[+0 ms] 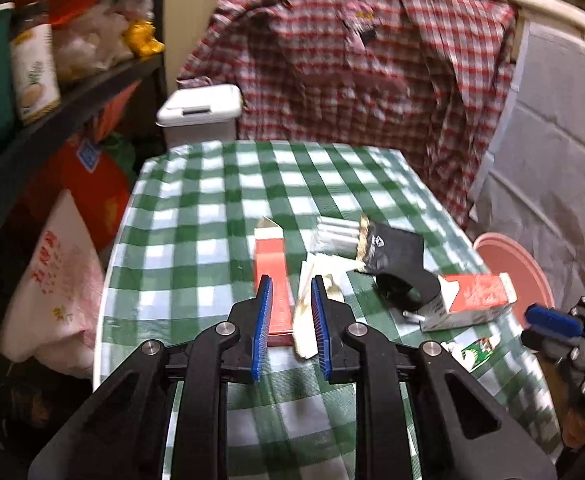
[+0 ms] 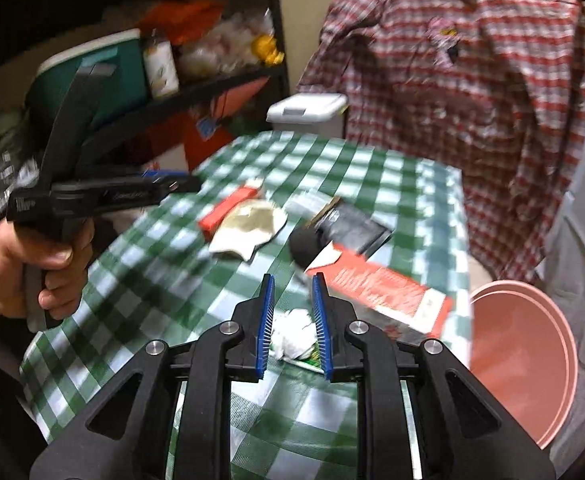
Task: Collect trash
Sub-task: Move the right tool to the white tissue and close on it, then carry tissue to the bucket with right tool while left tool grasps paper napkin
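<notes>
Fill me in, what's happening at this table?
A person is clearing trash off a green checked tablecloth with a handheld gripper in each hand. The left gripper hovers over a small red box and a crumpled paper wrapper; the right gripper hovers above a white tissue wad, next to a red carton. Both have their jaws slightly apart and hold nothing. A pink bucket stands at the table's right edge.

Green-checked counter (image 1: 212,184) dead centre, a plaid shirt (image 1: 372,72) draped at twelve o'clock, dark cluttered shelf (image 1: 104,80) at ten (white lidded bin (image 1: 200,114) beside it).
</notes>
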Demonstrator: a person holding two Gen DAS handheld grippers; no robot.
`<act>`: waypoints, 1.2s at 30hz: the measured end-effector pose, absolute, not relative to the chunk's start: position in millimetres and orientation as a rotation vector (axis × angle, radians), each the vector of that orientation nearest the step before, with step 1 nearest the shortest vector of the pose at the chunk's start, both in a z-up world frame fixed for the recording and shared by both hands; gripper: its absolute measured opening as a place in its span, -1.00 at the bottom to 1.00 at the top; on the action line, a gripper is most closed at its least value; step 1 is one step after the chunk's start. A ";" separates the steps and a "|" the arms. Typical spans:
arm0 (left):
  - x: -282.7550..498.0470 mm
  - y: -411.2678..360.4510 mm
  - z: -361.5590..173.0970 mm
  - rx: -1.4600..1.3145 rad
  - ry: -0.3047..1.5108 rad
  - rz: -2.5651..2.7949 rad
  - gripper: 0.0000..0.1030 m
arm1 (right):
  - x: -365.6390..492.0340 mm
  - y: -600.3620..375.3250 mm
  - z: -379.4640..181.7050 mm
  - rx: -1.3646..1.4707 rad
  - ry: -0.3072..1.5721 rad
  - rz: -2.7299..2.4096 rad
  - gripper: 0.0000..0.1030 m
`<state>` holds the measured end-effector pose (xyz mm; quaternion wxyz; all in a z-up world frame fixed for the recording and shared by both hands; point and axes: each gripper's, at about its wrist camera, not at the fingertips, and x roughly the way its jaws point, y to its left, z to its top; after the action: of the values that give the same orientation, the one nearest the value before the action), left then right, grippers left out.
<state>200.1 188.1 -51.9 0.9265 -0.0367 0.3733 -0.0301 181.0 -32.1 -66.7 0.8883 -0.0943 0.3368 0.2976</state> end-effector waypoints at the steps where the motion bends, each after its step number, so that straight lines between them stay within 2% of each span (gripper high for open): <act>1: 204.4 182.6 -57.1 -0.061 0.776 -0.067 -0.61 | 181.2 -28.4 -72.5 -0.211 0.710 0.619 -0.56; 3: 210.8 173.8 -64.0 -0.032 0.790 -0.070 -0.59 | 183.9 -19.7 -84.8 -0.239 0.742 0.621 -0.40; 4: 212.7 170.6 -66.5 -0.023 0.794 -0.069 -0.59 | 185.2 -16.7 -89.1 -0.249 0.753 0.619 -0.38; 19: 238.6 153.4 -92.9 0.052 0.855 -0.040 -0.55 | 198.7 -6.7 -125.6 -0.346 0.852 0.594 -0.37; 20: 240.5 152.4 -93.3 0.056 0.866 -0.037 -0.55 | 199.0 -6.5 -126.1 -0.349 0.853 0.595 -0.41; 21: 242.3 152.4 -93.9 0.059 0.875 -0.031 -0.57 | 199.4 -6.8 -126.1 -0.350 0.853 0.598 -0.53; 23: 246.2 154.8 -95.0 0.058 0.903 0.000 -0.89 | 198.7 -7.9 -125.6 -0.355 0.845 0.599 -0.64; 25: 247.9 159.3 -94.0 0.036 0.916 0.022 -0.97 | 198.0 -8.4 -123.8 -0.363 0.837 0.595 -0.70; 36: 236.9 155.2 -50.5 -0.076 0.849 0.057 -1.00 | 185.5 -25.4 -73.1 -0.292 0.727 0.576 -0.73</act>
<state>236.9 155.2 -50.5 0.9102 -0.0370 0.4116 0.0278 185.5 -25.4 -73.1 0.8841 -0.1405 0.3494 0.2768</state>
